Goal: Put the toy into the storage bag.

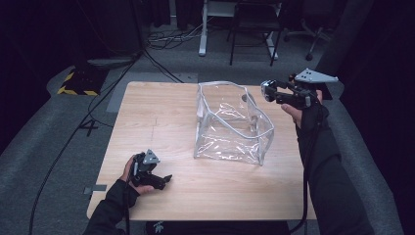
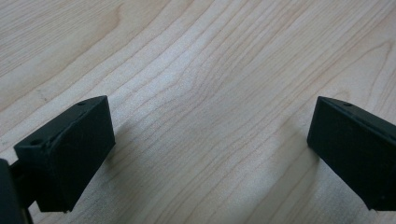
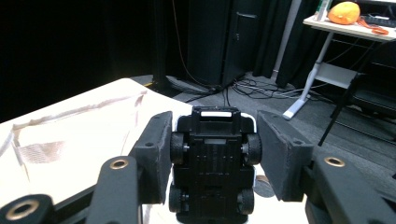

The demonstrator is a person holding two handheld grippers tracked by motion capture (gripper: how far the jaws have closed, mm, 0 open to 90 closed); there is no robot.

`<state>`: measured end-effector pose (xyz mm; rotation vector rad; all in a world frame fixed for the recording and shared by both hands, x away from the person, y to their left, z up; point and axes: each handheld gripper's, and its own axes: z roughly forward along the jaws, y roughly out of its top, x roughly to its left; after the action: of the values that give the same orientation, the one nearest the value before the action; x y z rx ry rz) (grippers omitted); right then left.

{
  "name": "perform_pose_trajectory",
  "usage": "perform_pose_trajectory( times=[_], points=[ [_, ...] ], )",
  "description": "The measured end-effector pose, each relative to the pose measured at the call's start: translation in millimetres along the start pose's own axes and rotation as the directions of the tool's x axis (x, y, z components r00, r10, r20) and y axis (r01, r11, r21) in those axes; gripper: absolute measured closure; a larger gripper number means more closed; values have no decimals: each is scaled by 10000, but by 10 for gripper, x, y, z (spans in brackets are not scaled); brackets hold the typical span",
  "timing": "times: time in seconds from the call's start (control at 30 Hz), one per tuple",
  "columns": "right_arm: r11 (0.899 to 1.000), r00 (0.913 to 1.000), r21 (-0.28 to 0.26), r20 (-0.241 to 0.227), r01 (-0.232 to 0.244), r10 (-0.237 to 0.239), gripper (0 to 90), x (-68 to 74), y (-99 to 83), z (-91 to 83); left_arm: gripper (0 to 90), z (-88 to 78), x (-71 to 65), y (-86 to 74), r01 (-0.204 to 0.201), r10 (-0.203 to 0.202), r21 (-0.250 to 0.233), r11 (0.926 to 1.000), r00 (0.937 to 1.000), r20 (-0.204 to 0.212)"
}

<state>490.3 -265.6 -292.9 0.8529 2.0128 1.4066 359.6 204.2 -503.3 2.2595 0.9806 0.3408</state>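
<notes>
sleeves point(image 1: 333, 181): dark, long | tongs point(image 3: 212, 154): black, brass screw eyes | plates: grey, three-cornered

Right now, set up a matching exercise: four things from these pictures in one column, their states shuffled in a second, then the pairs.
1. toy car
2. clear bag
3. left gripper
4. right gripper

A. jaws wide apart, low over bare wood
B. standing open-topped on the table
C. clamped underside-up, wheels showing
D. raised beside the bag, gripping

Pairs: 1-C, 2-B, 3-A, 4-D
</notes>
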Motion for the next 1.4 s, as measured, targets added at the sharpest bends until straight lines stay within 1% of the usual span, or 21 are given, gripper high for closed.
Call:
perform_pose_trajectory(
  times=[0.03, 0.1, 0.13, 0.27, 0.37, 0.5, 0.67, 0.8, 0.9, 1.07, 1.13, 1.23, 1.27, 1.4],
  points=[
    [10000, 9999, -1, -46, -99, 99, 486, 23, 10, 12, 10, 0, 0, 0, 2, -2, 1, 10000, 10000, 0],
    [9999, 9999, 73, -107, 101, -100, 486, 38, 21, 31, 10, 0, 0, 0, -3, 3, 2, 10000, 10000, -1],
    [10000, 9999, 60, -143, 63, -62, 486, 54, 27, 45, 10, 0, 0, 0, -1, 1, 1, 10000, 10000, -1],
    [9996, 9993, 155, -282, 230, -225, 486, 108, 46, 88, 10, 0, 0, 0, 2, -2, 1, 10000, 10000, -2],
    [9997, 9990, 152, -401, 213, -207, 486, 145, 61, 111, 10, 0, 0, 0, -1, 1, 2, 10000, 10000, -4],
    [9993, 9983, 213, -493, 311, -301, 486, 180, 72, 147, 10, -2, 0, -1, -4, 4, 20, 10000, 10000, 14],
    [9989, 9968, 270, -705, 393, -373, 486, 230, 82, 187, 10, -1, -2, -2, 11, -11, 4, 10000, 10000, 1],
    [9979, 9937, 324, -987, 566, -531, 486, 284, 86, 227, 11, -2, -1, -2, 15, -15, 13, 10000, 10000, 16],
    [9971, 9927, 417, -1053, 641, -594, 485, 324, 85, 257, 10, -1, -2, -3, 15, -15, 3, 10000, 10000, 4],
    [9969, 9909, 486, -1220, 626, -563, 485, 390, 88, 300, 10, -1, -2, -2, 14, -14, 4, 10000, 10000, 5],
    [9956, 9893, 543, -1284, 761, -686, 485, 405, 90, 315, 11, -2, -1, -2, 13, -14, 17, 10000, 10000, 18],
    [9940, 9873, 691, -1400, 853, -750, 485, 437, 91, 342, 10, -1, -2, -3, 16, -16, 2, 10000, 10000, 3],
    [9926, 9853, 741, -1483, 962, -844, 485, 440, 88, 349, 10, -1, -2, -2, 12, -12, 5, 10000, 10000, 3],
    [9885, 9794, 968, -1769, 1160, -976, 485, 473, 74, 383, 10, -2, -1, -2, 10, -10, 17, 10000, 10000, 17]
  ],
)
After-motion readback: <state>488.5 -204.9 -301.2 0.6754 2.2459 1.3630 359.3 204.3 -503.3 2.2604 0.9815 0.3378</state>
